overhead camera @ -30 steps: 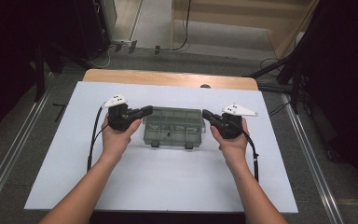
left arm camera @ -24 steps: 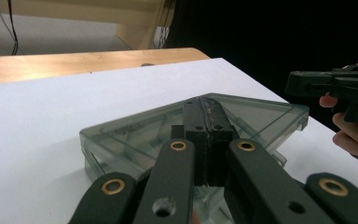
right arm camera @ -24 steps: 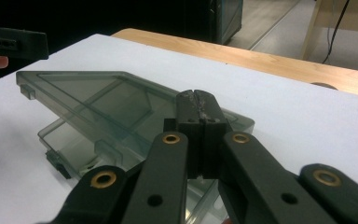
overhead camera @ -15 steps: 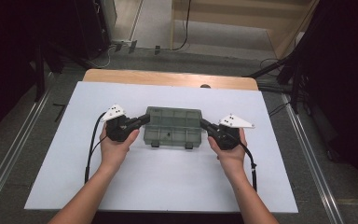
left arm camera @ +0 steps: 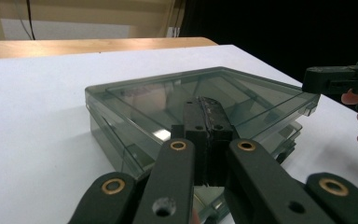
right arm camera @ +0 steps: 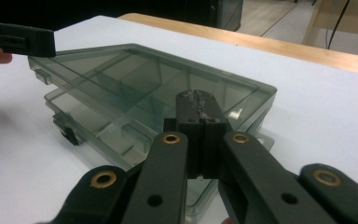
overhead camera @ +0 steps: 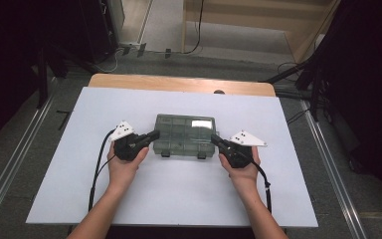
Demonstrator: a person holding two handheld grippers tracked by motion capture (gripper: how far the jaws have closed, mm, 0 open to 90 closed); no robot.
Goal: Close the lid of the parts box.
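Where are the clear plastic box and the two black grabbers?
compartment box (overhead camera: 185,130), high view, on its lid.
left gripper (overhead camera: 153,135), high view, at its closed jaw tips.
right gripper (overhead camera: 215,140), high view, at its closed jaw tips.

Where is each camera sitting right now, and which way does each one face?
High view: above the table's near side, facing forward and down on the clear compartment box; forearms, left gripper, right gripper show.
Left gripper view: rides the left gripper, facing the box; its shut jaws show.
Right gripper view: rides the right gripper, likewise.
Shared: the box and white table.
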